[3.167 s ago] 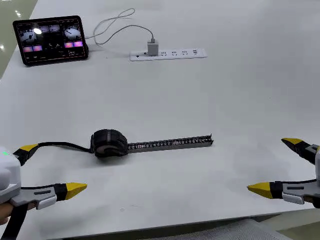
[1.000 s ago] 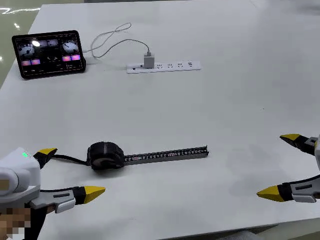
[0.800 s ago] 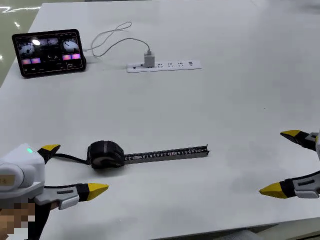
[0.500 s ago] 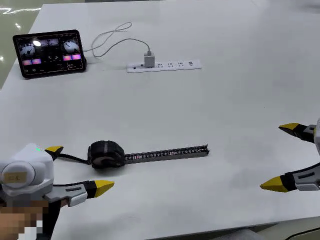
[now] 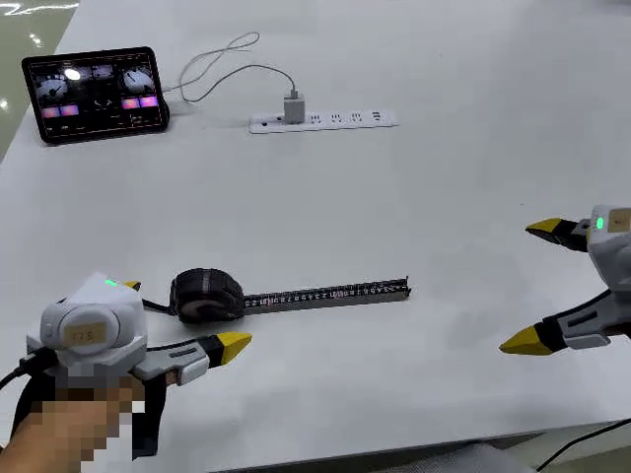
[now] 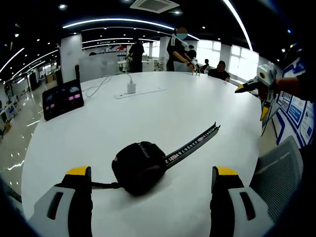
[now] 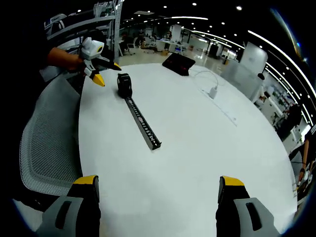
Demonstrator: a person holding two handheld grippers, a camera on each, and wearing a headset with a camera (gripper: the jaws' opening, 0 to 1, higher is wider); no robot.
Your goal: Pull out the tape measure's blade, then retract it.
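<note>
The tape measure sits on the white table (image 5: 444, 148), towards the person's left. Its black case (image 5: 205, 294) rests on the surface with the blade (image 5: 330, 293) already drawn out some way to the right, lying flat and ending in a small hook (image 5: 404, 287). A dark strap (image 6: 101, 185) trails from the back of the case.

I'd judge the case dense for its size and fairly grippy, so it is best clamped across its broad sides. The blade looks like thin, springy metal that would kink if bent, so the hook end is the sensible place to pinch it. If it is spring-loaded it could whip back when let go. I can't make out a lock or button.

The left gripper (image 5: 182, 313) is spread wide and holds nothing. The case lies just ahead between its jaws, not touching them. The right gripper (image 5: 532, 285) is also agape and empty, well off to the right of the hook.

At the far side of the table are a lit tablet (image 5: 94, 94) and a power strip (image 5: 323, 119) with a plugged-in charger (image 5: 295, 102).
</note>
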